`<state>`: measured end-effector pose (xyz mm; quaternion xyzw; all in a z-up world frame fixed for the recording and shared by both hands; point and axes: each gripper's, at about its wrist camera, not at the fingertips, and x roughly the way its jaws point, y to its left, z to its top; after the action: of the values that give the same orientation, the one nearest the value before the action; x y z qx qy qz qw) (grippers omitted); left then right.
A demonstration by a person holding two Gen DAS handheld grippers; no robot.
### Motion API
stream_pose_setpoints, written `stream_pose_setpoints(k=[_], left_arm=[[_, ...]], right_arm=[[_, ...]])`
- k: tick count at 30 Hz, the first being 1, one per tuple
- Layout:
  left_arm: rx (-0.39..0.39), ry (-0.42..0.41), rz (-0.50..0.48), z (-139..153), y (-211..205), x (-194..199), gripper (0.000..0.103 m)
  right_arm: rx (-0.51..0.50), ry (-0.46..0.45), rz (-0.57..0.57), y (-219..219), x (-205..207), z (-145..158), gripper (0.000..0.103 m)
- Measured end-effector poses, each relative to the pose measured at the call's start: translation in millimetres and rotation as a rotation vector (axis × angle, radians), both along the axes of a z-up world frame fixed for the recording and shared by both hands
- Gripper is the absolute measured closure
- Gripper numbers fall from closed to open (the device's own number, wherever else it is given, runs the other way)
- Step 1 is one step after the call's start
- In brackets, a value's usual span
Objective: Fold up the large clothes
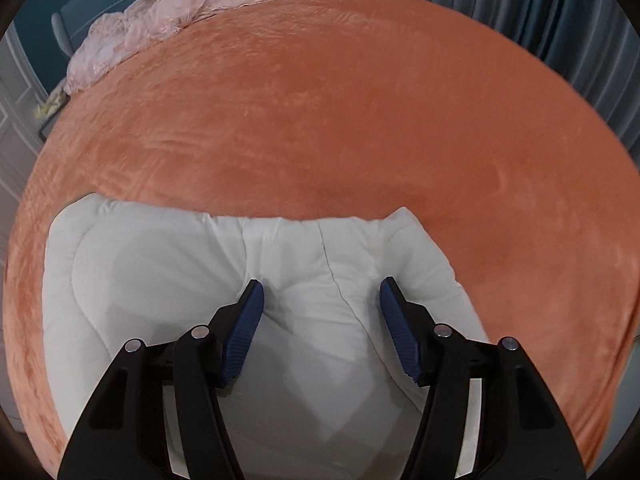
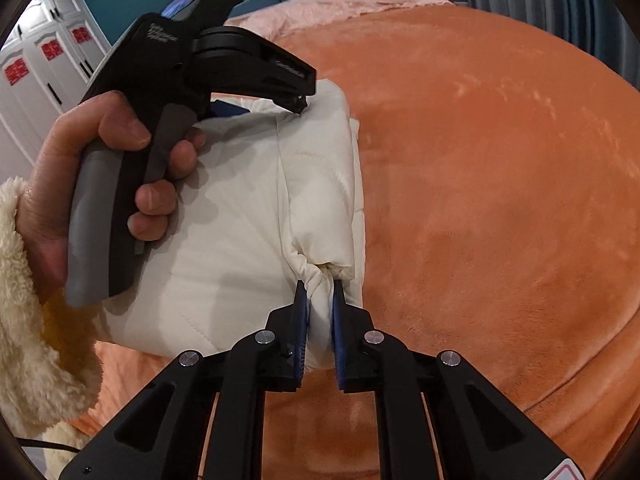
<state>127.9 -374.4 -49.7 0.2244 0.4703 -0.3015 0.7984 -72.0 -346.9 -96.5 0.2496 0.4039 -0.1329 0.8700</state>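
A folded white padded garment (image 2: 240,216) lies on a bed covered with an orange blanket (image 2: 500,200), near the blanket's close edge; no container is in view. The right gripper (image 2: 320,284) points steeply down, its jaws pinched narrow on a bunched corner of the garment's thick folded edge. The left gripper (image 1: 322,286), held in a bare hand (image 2: 92,184) with a fluffy cream sleeve (image 2: 36,320), tilts down over the garment's far end, jaws half apart over the fabric without gripping it. In the right wrist view the garment's long axis runs from the right gripper away toward the pink bedding (image 2: 340,4).
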Motion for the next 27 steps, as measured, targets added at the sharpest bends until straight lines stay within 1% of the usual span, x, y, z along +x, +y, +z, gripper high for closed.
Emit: stream_pose_setpoints(k=[4,7,9,10,11,12,13,14,15,16,17,18,19,21,23,26,27], left_arm=[[0.031,-0.023,-0.005,-17.1,-3.1,4.0,0.044],[0.041,-0.03,-0.002,-17.2,-3.3,5.4,0.044],[0.02,-0.03,0.006,-11.0,0.1,4.8,0.044],[-0.01,-0.024,0.025,-0.7,7.7,5.0,0.044],[-0.039,-0.018,0.043,9.7,16.0,5.1,0.044],[-0.072,-0.011,0.06,21.6,26.5,4.4,0.044],[-0.118,-0.009,0.081,41.2,45.9,3.1,0.041],[-0.137,-0.024,0.101,53.7,59.8,2.1,0.038],[-0.147,-0.043,0.119,63.0,71.7,0.9,0.034],[-0.143,-0.072,0.144,72.5,88.3,0.2,0.033],[-0.128,-0.091,0.165,76.7,100.2,0.4,0.033],[-0.114,-0.098,0.193,78.1,114.5,2.9,0.033],[-0.109,-0.096,0.216,77.1,123.3,5.3,0.033],[-0.09,-0.08,0.254,72.0,137.2,10.2,0.034],[-0.08,-0.064,0.28,65.2,147.6,17.6,0.034],[-0.066,-0.065,0.299,53.7,151.1,28.3,0.033],[-0.069,-0.06,0.303,51.8,150.6,30.7,0.033]], right_arm=[[-0.025,0.014,0.015,3.1,5.6,-3.9,0.092],[-0.059,0.017,0.016,8.0,7.1,-2.9,0.091],[-0.056,-0.004,0.014,10.6,3.2,4.0,0.087],[-0.049,-0.016,0.007,10.5,-2.9,9.4,0.08],[-0.035,-0.019,-0.01,8.6,-8.0,16.5,0.067],[-0.021,-0.02,-0.032,3.7,-14.3,20.5,0.062],[0.001,-0.043,-0.057,-2.1,-21.4,31.1,0.059],[0.018,-0.081,-0.075,-8.4,-25.2,45.0,0.059],[0.01,-0.106,-0.093,-13.1,-25.6,56.6,0.059],[-0.014,-0.132,-0.113,-18.1,-22.5,71.1,0.059],[-0.038,-0.154,-0.127,-22.7,-16.0,82.8,0.057],[-0.06,-0.176,-0.134,-28.9,-2.4,93.7,0.054],[-0.065,-0.177,-0.131,-34.8,13.5,97.4,0.048],[-0.041,-0.127,-0.115,-44.8,48.8,89.3,0.048],[-0.01,-0.045,-0.112,-50.8,82.6,70.3,0.048],[0.018,0.021,-0.103,-52.2,112.3,46.5,0.048],[0.028,0.03,-0.098,-50.7,115.6,39.7,0.052]])
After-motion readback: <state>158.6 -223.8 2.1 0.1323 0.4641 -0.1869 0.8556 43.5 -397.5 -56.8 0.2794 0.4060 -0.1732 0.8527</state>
